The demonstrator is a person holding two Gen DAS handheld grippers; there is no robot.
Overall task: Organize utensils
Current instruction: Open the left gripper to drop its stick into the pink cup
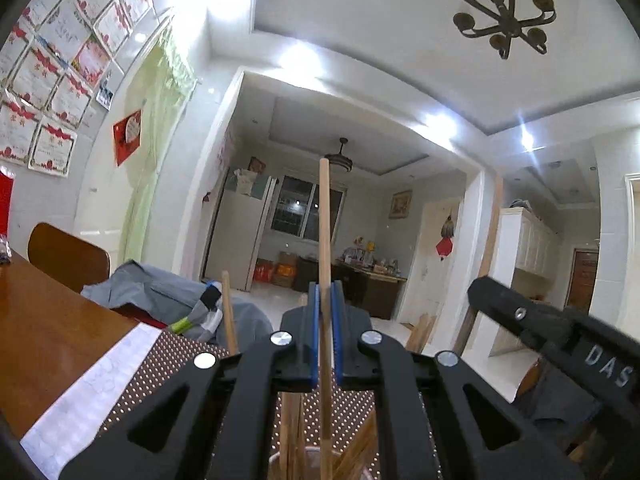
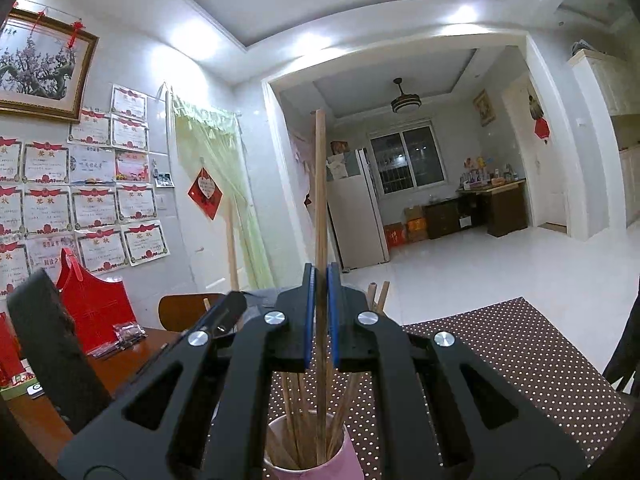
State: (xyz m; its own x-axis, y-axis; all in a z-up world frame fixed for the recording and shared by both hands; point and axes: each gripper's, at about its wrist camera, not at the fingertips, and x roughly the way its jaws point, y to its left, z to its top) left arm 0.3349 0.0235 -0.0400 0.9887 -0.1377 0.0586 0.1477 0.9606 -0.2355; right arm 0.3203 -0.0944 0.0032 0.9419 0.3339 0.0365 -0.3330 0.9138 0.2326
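Pink cup crowded with chopsticks; other tongs close at right.

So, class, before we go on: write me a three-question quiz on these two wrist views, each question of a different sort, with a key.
1. True or false: the right gripper is shut on an upright wooden chopstick.
2. Multiple choice: the lower end of that chopstick goes down into A) a blue bowl, B) a pink cup, C) a metal tray.
3. Fill in: the cup stands on a brown placemat patterned with white ____.

Key: 1 true. 2 B. 3 dots.

Note: the left gripper likewise pinches a light wooden chopstick between its blue pads.
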